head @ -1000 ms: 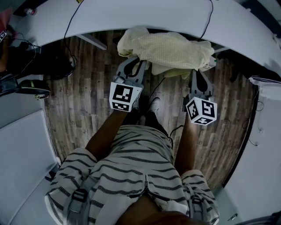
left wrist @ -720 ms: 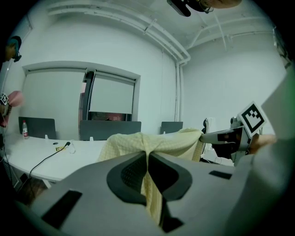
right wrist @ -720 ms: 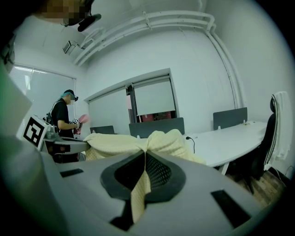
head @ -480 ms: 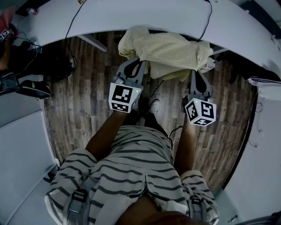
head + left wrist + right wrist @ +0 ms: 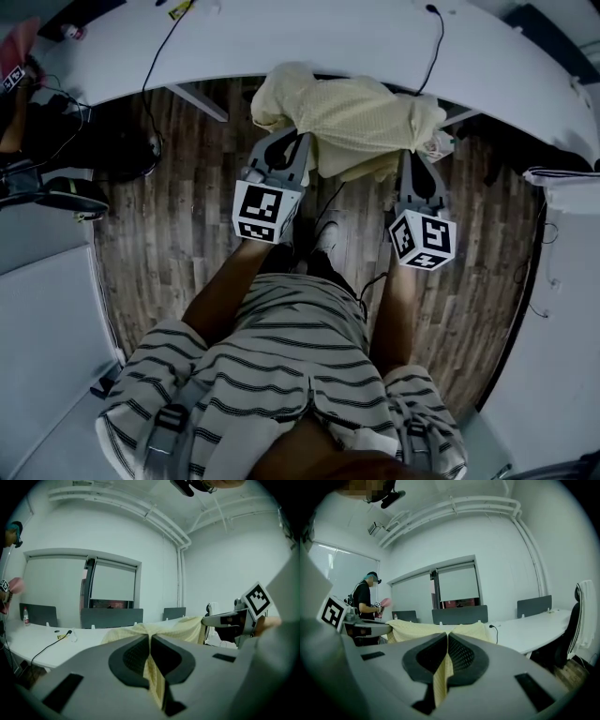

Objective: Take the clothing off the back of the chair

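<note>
A pale yellow garment (image 5: 352, 112) hangs bunched in front of the white desk, and whatever it hangs on is hidden beneath it. My left gripper (image 5: 298, 142) is shut on the garment's left edge. In the left gripper view a fold of yellow cloth (image 5: 154, 677) runs down between the pressed pads. My right gripper (image 5: 418, 155) is shut on the garment's right edge. In the right gripper view a yellow strip (image 5: 440, 677) is pinched the same way. The garment (image 5: 417, 630) stretches across between the two grippers.
A curved white desk (image 5: 328, 37) with cables (image 5: 155, 66) runs just beyond the garment. Black bags (image 5: 84, 141) lie on the wooden floor at left, and a pale cabinet (image 5: 47, 319) stands lower left. A person (image 5: 363, 602) stands far left. A black chair (image 5: 574, 630) is at right.
The garment's lower edge has drawn up and bunched tighter between the grippers. Both hands have hardly shifted.
</note>
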Demonstrator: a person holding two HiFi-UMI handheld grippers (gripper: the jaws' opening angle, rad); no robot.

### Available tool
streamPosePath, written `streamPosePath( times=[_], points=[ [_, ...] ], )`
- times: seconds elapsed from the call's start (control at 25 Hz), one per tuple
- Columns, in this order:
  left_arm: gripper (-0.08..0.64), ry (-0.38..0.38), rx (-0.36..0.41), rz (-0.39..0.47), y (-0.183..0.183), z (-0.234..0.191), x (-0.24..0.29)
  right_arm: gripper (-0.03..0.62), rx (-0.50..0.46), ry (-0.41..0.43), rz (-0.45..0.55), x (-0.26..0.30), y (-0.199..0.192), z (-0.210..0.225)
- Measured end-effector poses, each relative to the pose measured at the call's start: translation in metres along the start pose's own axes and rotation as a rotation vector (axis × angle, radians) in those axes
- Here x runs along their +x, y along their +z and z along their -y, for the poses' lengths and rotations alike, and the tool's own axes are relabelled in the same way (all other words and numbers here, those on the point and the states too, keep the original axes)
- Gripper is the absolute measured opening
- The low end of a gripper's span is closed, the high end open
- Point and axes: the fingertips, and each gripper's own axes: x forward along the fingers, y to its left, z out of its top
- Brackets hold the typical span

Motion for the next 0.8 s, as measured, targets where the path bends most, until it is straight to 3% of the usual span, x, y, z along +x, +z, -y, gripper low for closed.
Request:
streamPosePath(
  times=[0.8],
  points=[
    [0.028, 0.014, -0.012, 0.08, 0.039, 0.004, -0.001, 0.024, -0.019, -0.023, 0.079, -0.004, 0.044, -0.001]
  ],
)
